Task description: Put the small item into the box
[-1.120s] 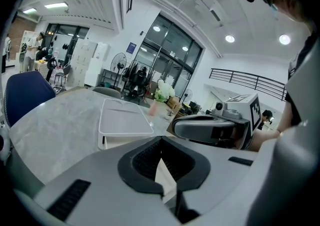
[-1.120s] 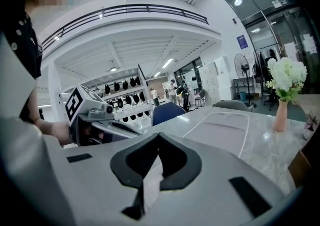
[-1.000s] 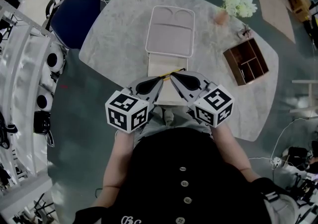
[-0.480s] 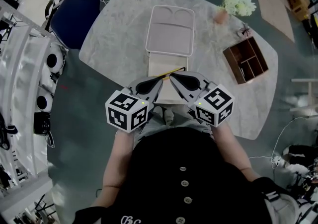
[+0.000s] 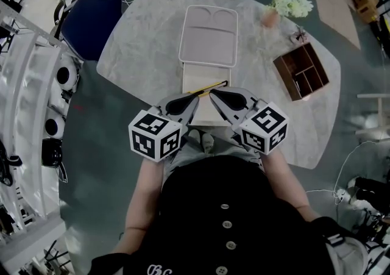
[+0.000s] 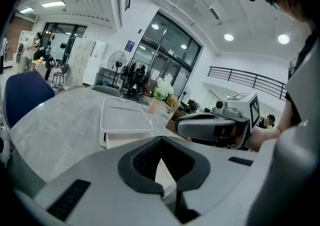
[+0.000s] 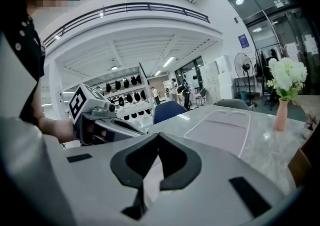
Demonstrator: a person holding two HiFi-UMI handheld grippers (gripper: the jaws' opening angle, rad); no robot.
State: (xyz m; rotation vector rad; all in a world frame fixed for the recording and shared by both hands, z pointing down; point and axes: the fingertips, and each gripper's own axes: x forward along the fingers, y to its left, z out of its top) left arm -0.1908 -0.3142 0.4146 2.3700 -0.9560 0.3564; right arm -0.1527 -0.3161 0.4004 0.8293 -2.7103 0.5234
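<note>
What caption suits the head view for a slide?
Left gripper and right gripper, jaws shut, side by side over a white box with a thin yellow stick, on a marble table.

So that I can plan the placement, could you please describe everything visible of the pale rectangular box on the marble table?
The pale rectangular box looks like matte plastic, with rounded corners and a raised rim around its flat top. It lies flat centrally on the grey marble-look table, its length running away from the person. A cream lower part juts out at the near end, like an opened drawer. A slim yellow-and-black item lies slanted across that part.
</note>
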